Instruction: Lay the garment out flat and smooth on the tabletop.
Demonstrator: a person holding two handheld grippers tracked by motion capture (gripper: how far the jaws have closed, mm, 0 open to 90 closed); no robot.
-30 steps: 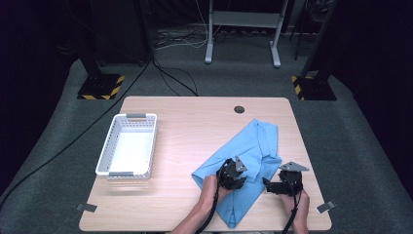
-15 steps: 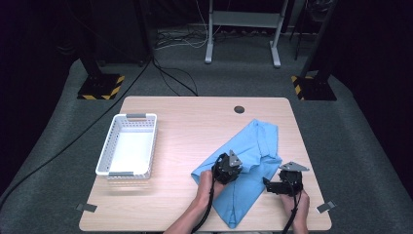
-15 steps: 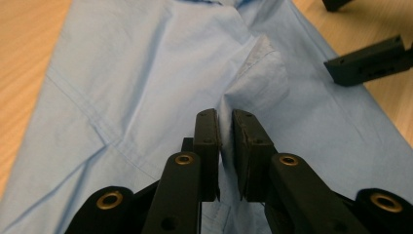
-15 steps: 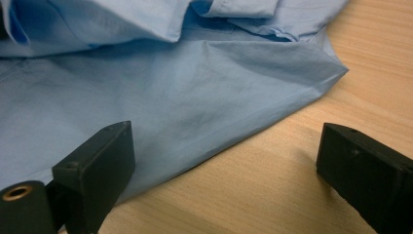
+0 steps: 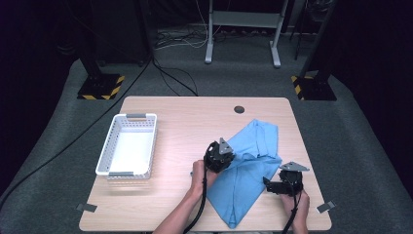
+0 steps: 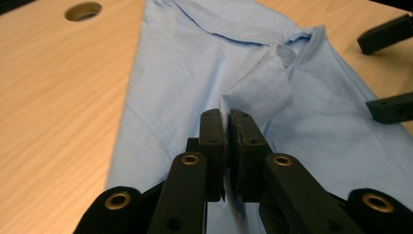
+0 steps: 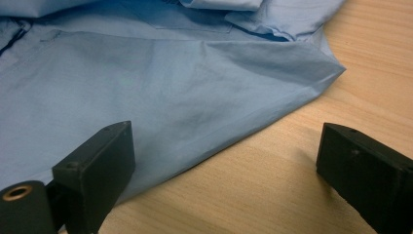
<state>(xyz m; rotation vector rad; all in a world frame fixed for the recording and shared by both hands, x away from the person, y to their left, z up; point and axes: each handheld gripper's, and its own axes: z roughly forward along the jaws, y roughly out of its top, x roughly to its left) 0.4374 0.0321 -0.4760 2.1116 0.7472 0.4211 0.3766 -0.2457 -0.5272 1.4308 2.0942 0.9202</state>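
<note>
A light blue shirt (image 5: 251, 146) lies spread on the right half of the wooden table (image 5: 185, 117). My left gripper (image 5: 221, 158) is over the shirt's left side. In the left gripper view its jaws (image 6: 227, 117) have just been closing and now pinch a raised fold of the blue shirt (image 6: 195, 58). My right gripper (image 5: 272, 185) rests at the shirt's right edge with its jaws wide apart. In the right gripper view the shirt's hem (image 7: 146, 73) lies between the spread jaws of the right gripper (image 7: 226, 141), untouched. The right gripper's fingertips (image 6: 389, 107) also show in the left gripper view.
A white plastic basket (image 5: 109, 146) stands on the left of the table, with nothing in it. A round cable hole (image 5: 238, 109) is near the far edge. Stands and cables sit on the floor behind the table.
My left gripper has shut on a fold of the shirt and moved up and to the left, lifting the cloth a little. The right gripper has stayed put.
</note>
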